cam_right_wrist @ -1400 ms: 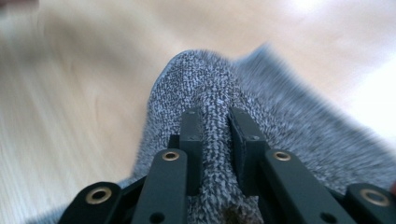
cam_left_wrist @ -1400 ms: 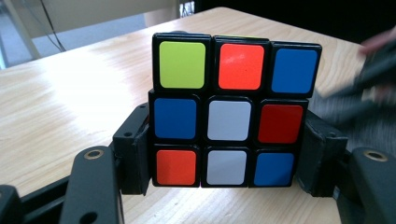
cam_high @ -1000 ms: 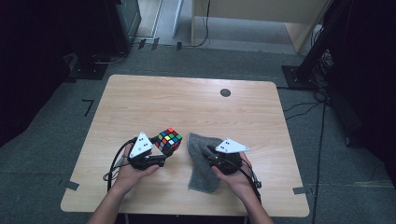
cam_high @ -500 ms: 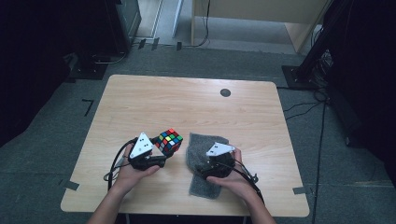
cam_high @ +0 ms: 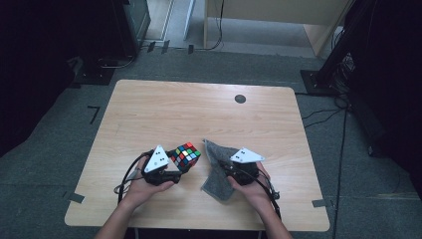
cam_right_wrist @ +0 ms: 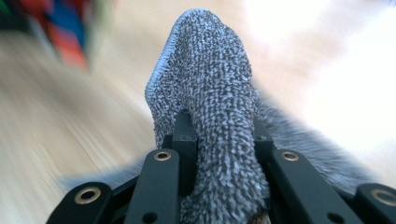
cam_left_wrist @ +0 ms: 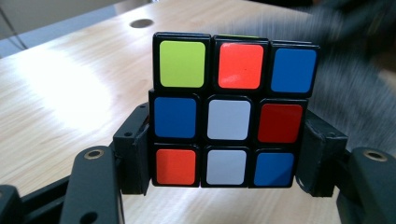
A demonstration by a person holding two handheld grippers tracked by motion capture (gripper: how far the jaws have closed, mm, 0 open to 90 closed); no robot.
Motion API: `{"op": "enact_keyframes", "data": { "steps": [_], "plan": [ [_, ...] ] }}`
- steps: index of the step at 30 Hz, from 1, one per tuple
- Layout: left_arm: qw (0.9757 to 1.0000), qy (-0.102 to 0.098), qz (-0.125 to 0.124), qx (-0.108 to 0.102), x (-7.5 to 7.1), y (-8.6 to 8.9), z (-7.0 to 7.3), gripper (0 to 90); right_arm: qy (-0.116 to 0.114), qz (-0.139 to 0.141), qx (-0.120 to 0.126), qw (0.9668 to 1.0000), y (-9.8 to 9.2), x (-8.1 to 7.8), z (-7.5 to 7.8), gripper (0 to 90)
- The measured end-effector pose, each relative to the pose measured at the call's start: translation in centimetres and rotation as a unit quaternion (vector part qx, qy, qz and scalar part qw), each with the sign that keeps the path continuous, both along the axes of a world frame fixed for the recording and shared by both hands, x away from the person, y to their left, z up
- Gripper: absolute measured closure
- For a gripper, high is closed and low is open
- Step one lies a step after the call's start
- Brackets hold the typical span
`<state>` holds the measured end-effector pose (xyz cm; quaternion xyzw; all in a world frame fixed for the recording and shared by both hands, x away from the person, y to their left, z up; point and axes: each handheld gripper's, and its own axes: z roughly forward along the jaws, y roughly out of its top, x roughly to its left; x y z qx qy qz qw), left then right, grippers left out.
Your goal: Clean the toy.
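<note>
The left gripper's [cam_left_wrist: 227, 179] fingers [cam_left_wrist: 135, 158] are clamped on the puzzle cube [cam_left_wrist: 231, 109], one pad on each side of its lower rows, holding it just above the table [cam_high: 164, 109]; the right gripper's [cam_right_wrist: 219, 144] fingers [cam_right_wrist: 184, 140] have just been closing and now pinch a fold of the grey cloth [cam_right_wrist: 208, 88], which stands up between them. In the high view the cube [cam_high: 186, 155] sits left of the cloth [cam_high: 217, 167], near but apart; the cloth's long axis runs from its top corner near the cube down toward the person; the right gripper [cam_high: 234, 172] is the nearer one to carry cloth to cube, so the wipe likely turns on closing that sideways gap.
</note>
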<state>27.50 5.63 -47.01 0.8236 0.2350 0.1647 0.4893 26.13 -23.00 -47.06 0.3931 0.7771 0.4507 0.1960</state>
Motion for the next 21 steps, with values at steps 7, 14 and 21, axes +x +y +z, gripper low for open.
{"op": "enact_keyframes", "data": {
  "steps": [7, 14, 21],
  "plan": [
    [0.9984, -0.017, -0.036, 0.041, -1.4, -2.7, -0.8, 33.7, -0.068, 0.068, 0.120, 0.9881, 1.3, -2.8, 3.9, 72.0],
    [0.9977, -0.031, -0.049, 0.035, -2.1, -3.2, -0.8, 33.9, -0.033, 0.090, 0.130, 0.9869, 2.7, -2.7, 2.5, 71.6],
    [0.9975, -0.036, -0.056, 0.022, -2.2, -2.8, -0.5, 33.8, 0.013, 0.047, 0.123, 0.9912, 1.0, -1.0, 1.5, 71.4]
  ]
}}
